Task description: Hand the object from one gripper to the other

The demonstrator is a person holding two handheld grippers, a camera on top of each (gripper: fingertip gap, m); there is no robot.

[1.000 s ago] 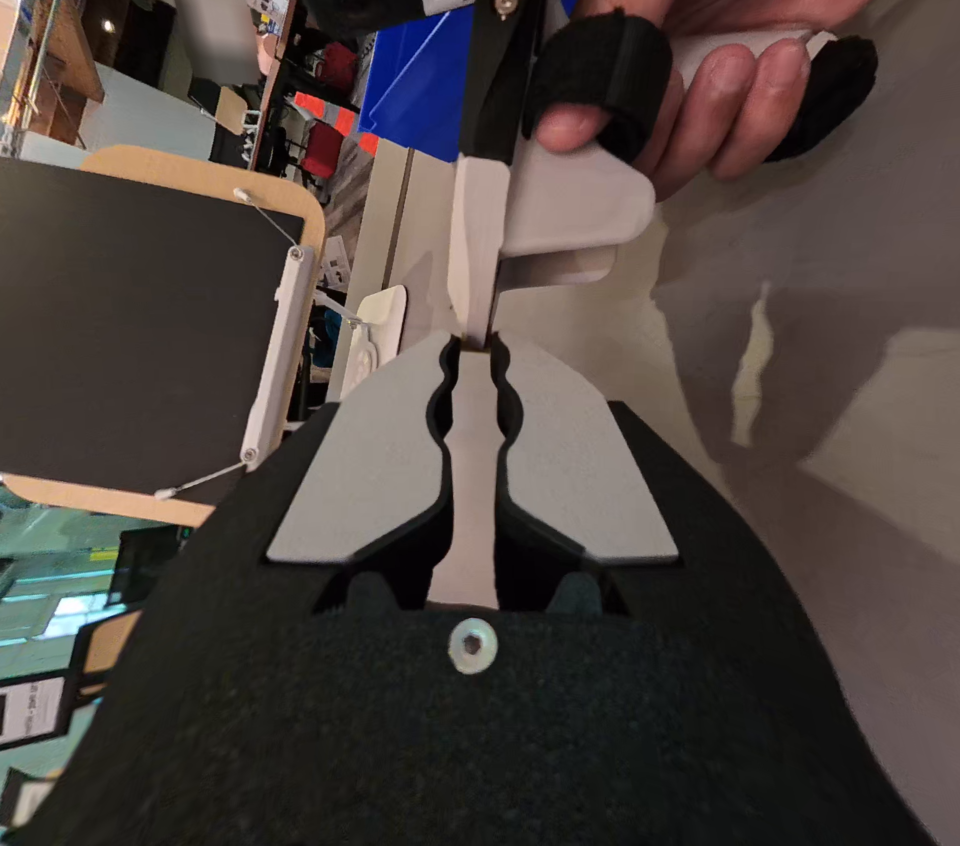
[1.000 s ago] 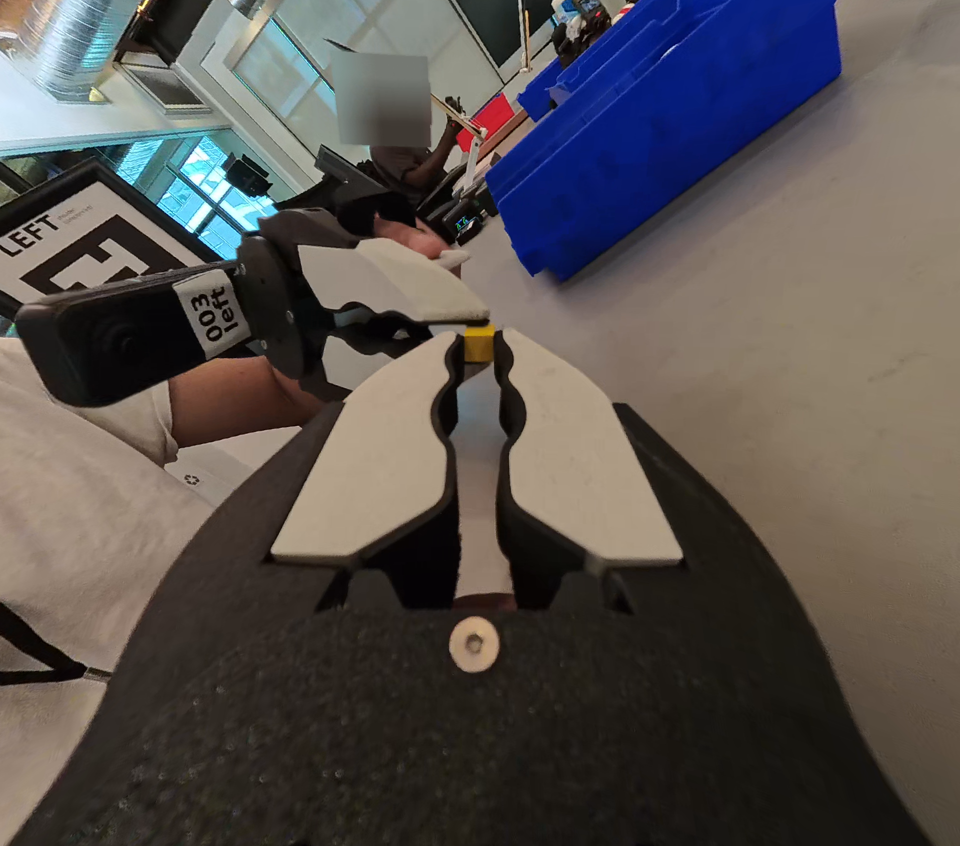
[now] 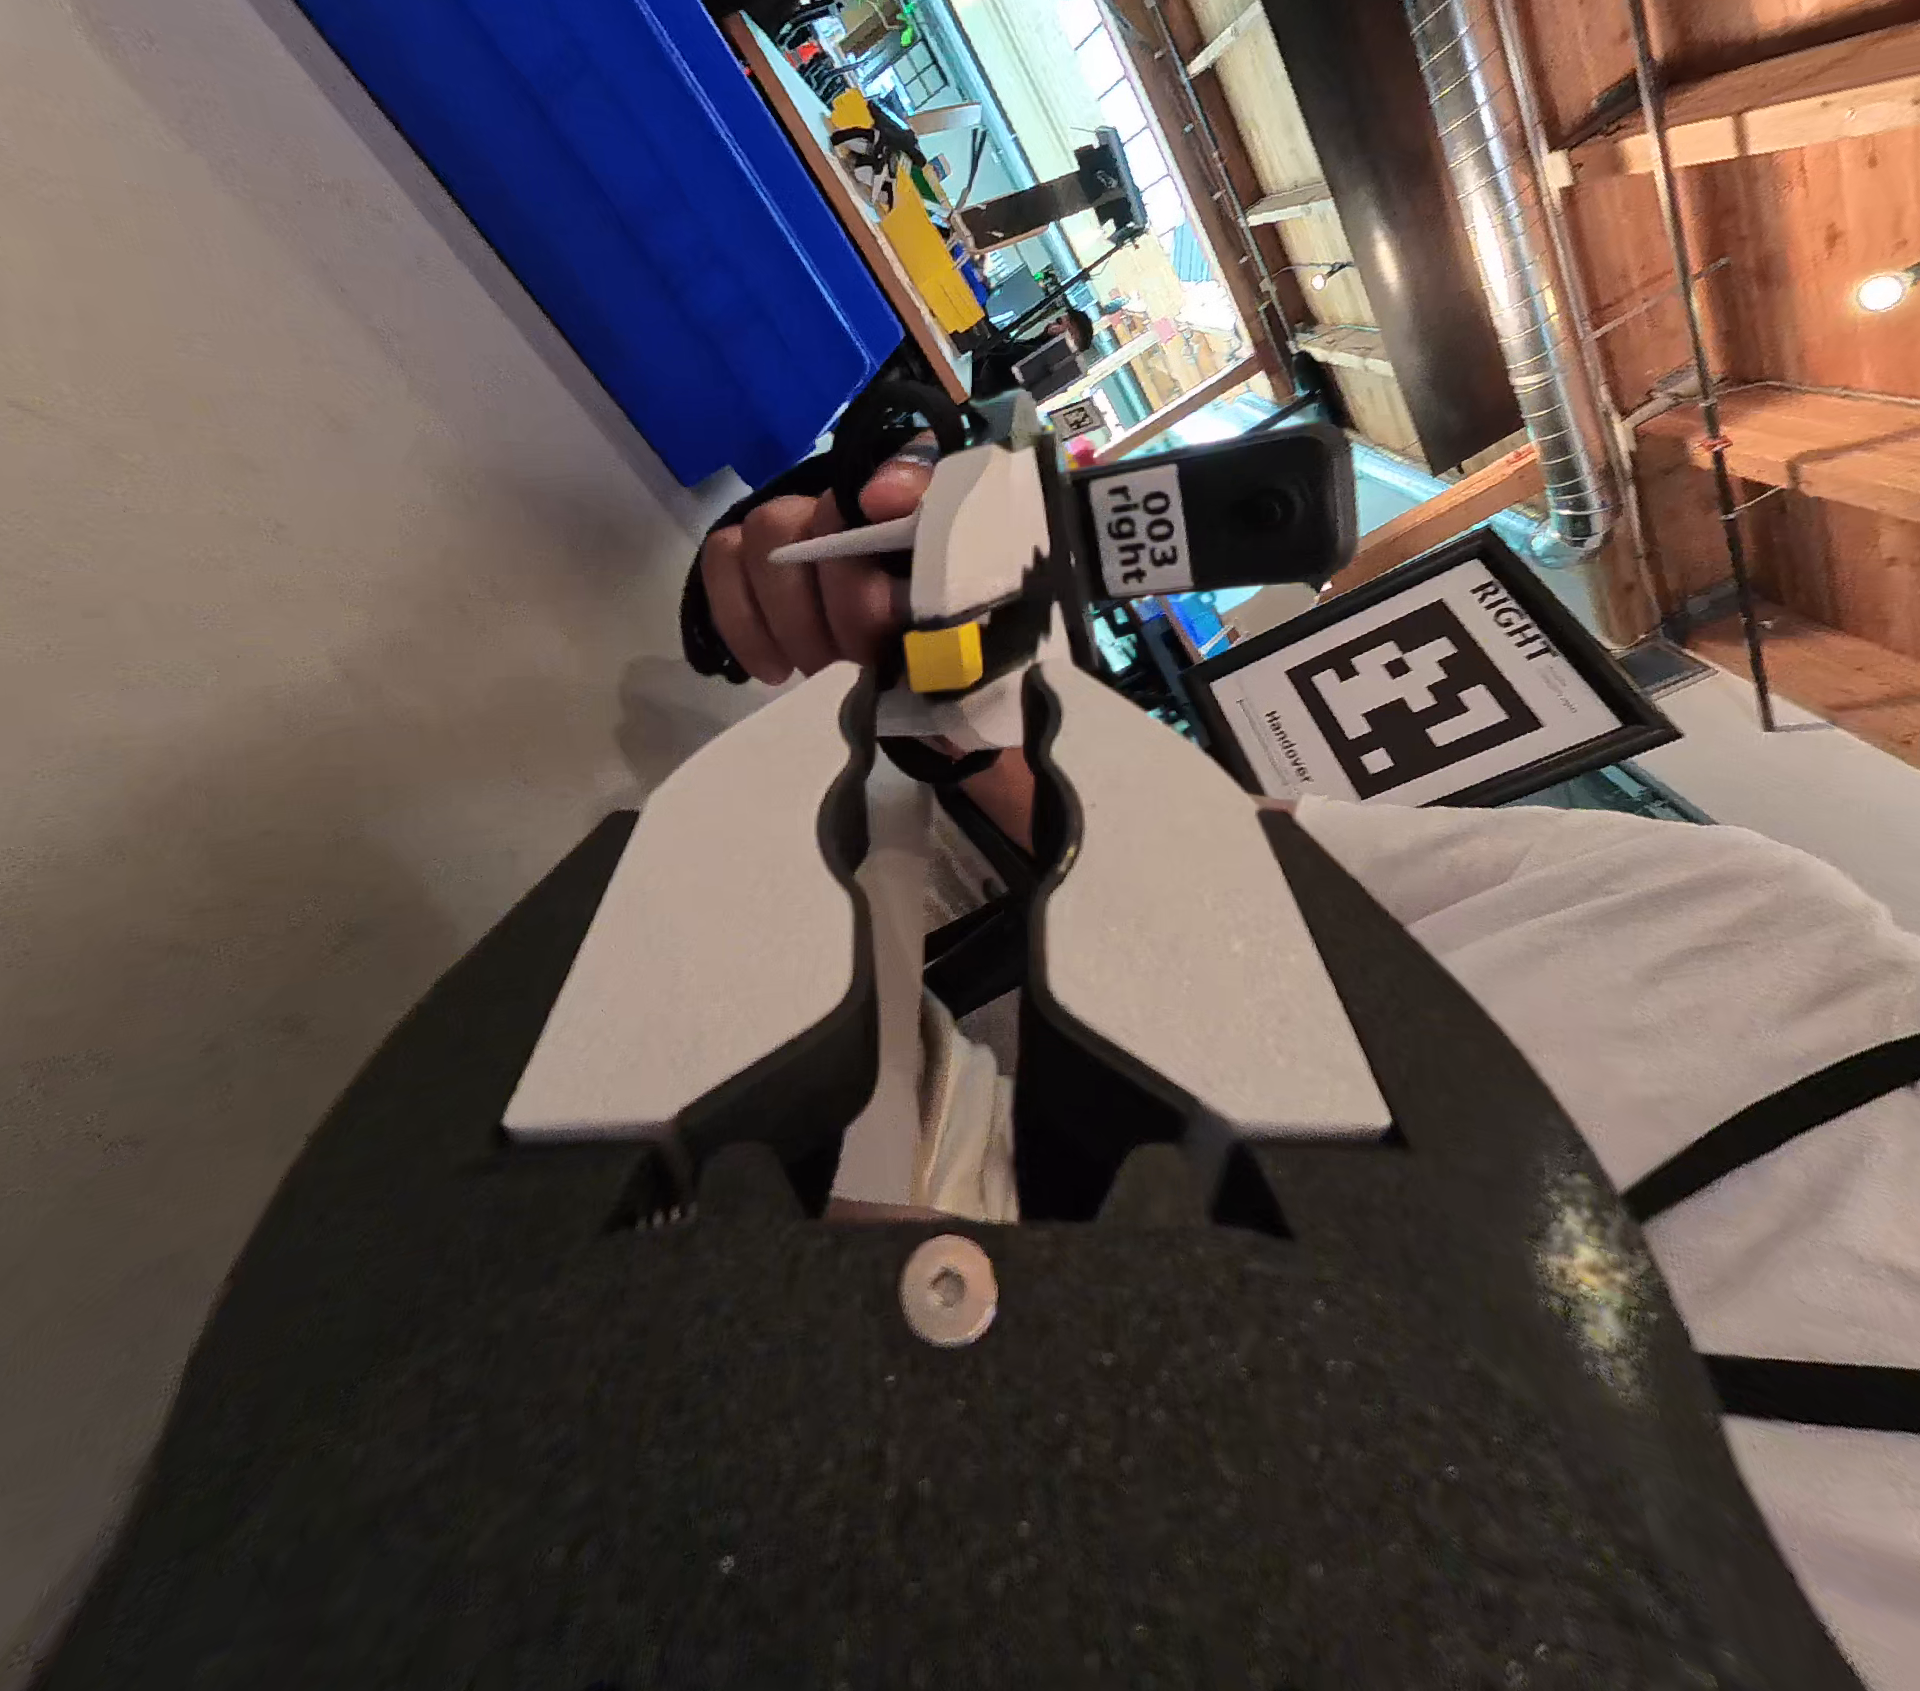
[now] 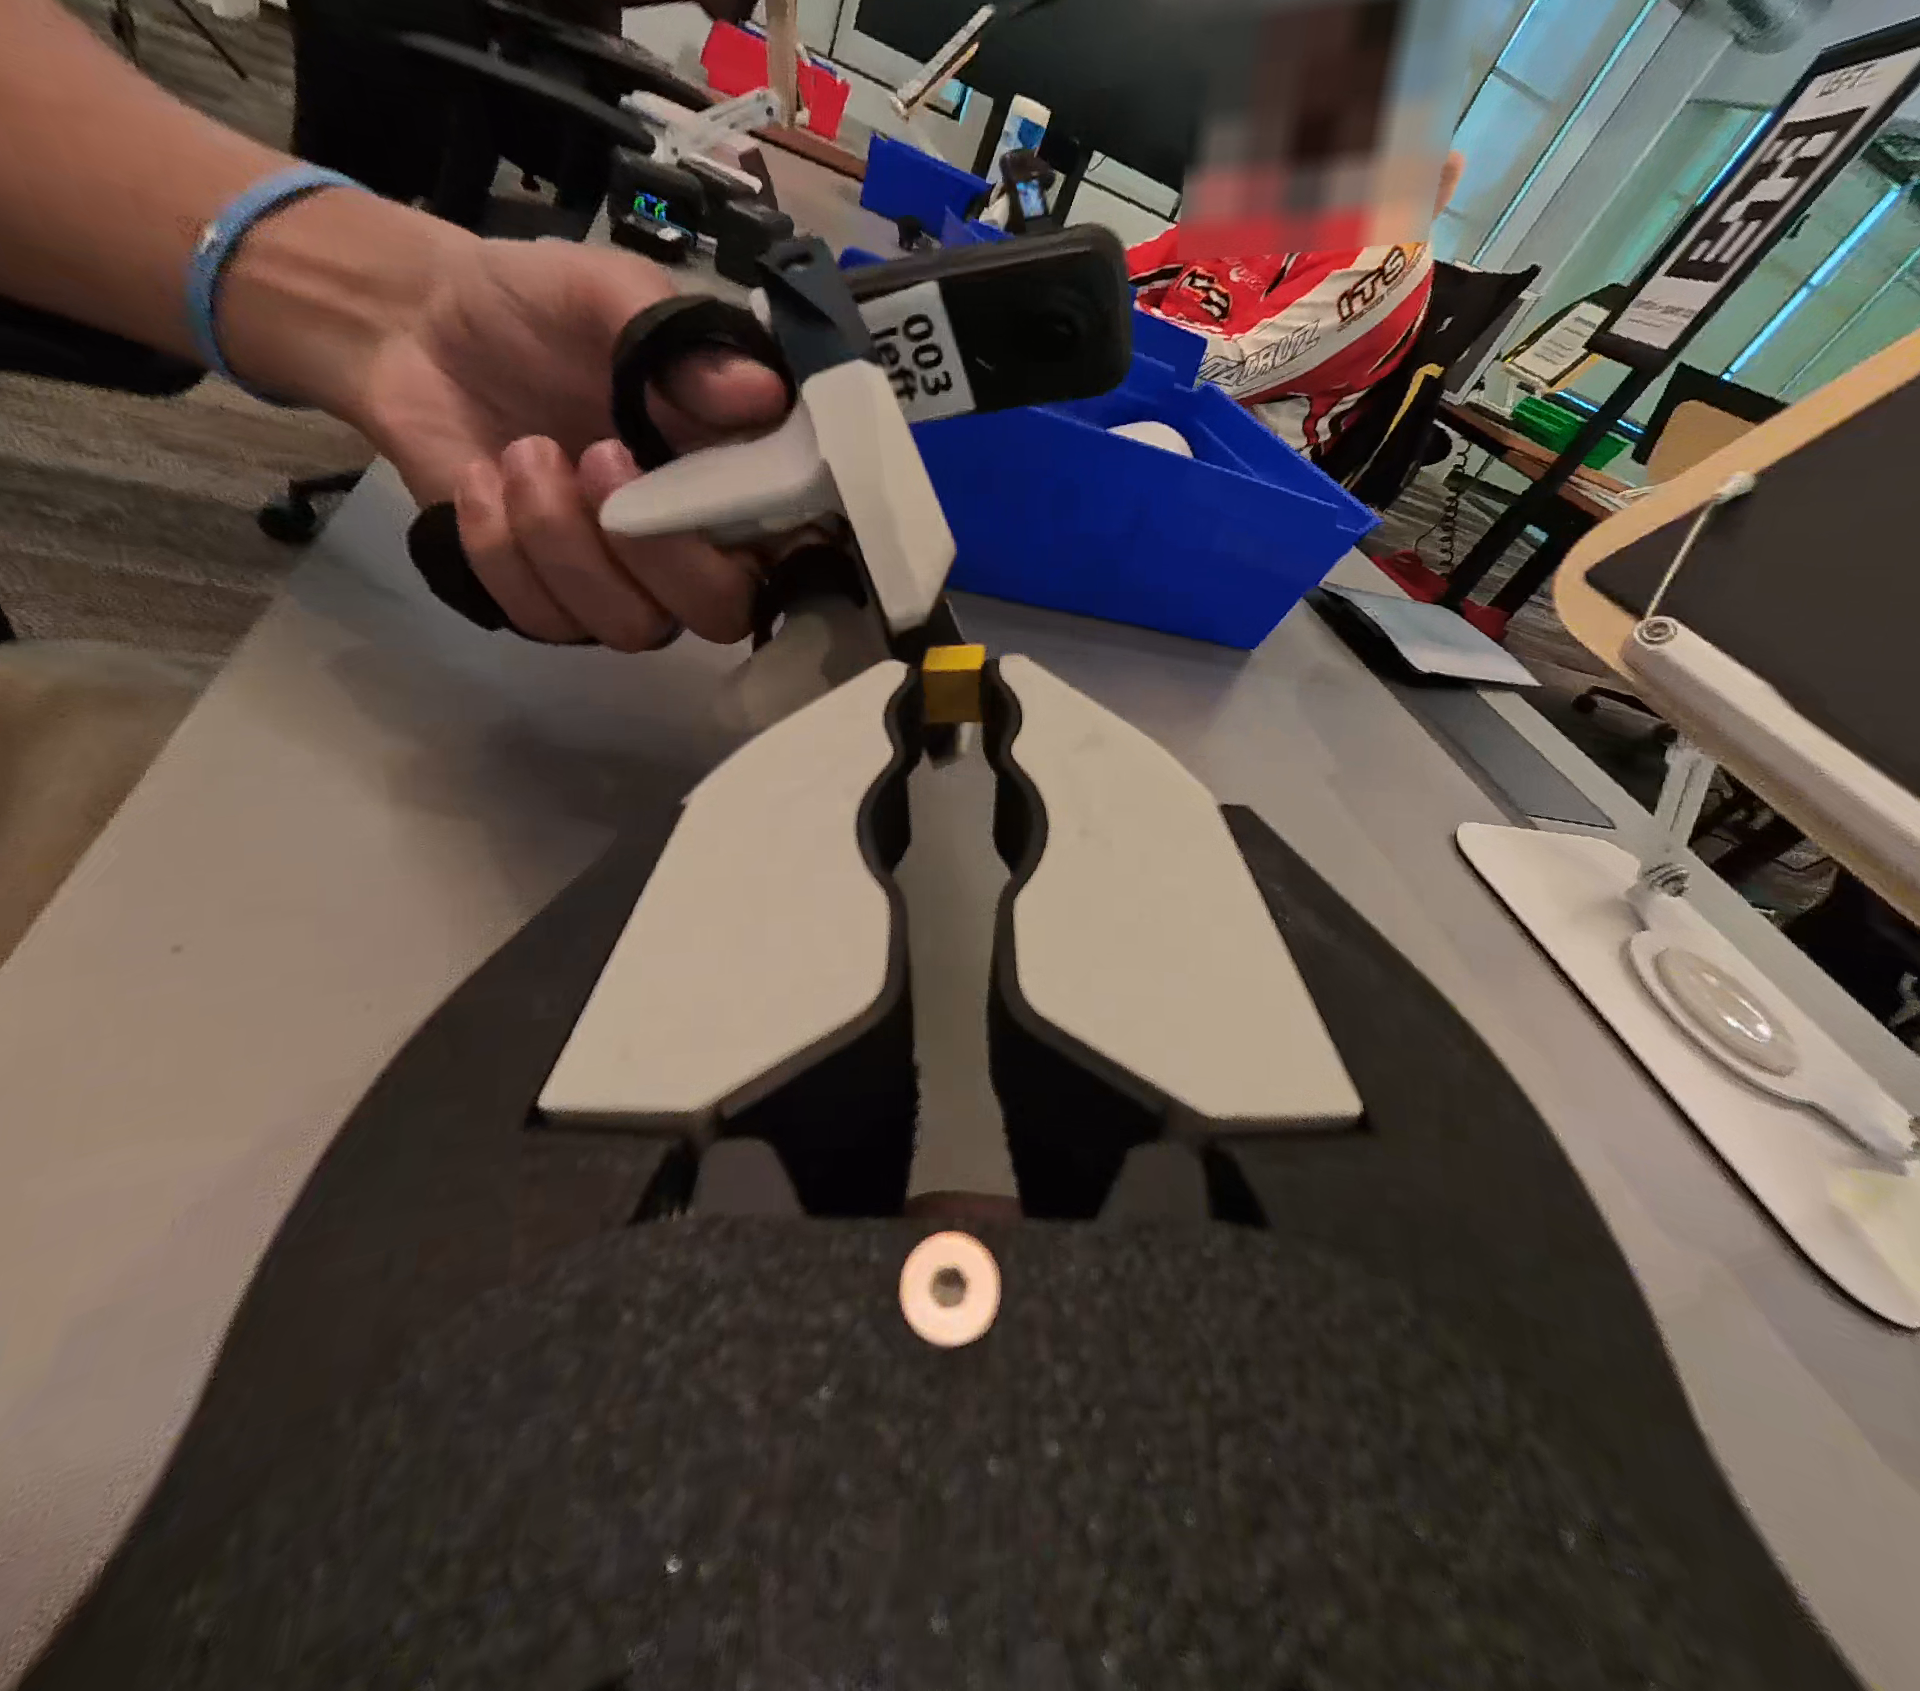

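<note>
A small yellow block (image 4: 953, 682) sits clamped between the tips of my right gripper (image 4: 954, 691), above the grey table (image 4: 312, 810). My left gripper (image 4: 909, 618), held in a hand, hangs just above and behind the block with its white finger pointing down at it. In the left wrist view my left gripper (image 3: 948, 696) has its jaws spread wide. The block (image 3: 940, 659) lies just past their tips, pinched in the right gripper (image 3: 951, 675). The left fingers do not press on the block.
A blue bin (image 4: 1122, 519) stands on the table beyond the grippers and also shows in the left wrist view (image 3: 520, 114). A dark board on a stand (image 4: 1766, 602) with a white base plate (image 4: 1662, 1018) is at the right. A framed marker sign (image 3: 1423, 685) stands close by. People sit in the background. Both grippers' tips are close together, under 4 cm apart.
The left gripper's jaws have opened wider. Both grippers have turned and swung to new angles. The right gripper still grips the yellow block.
</note>
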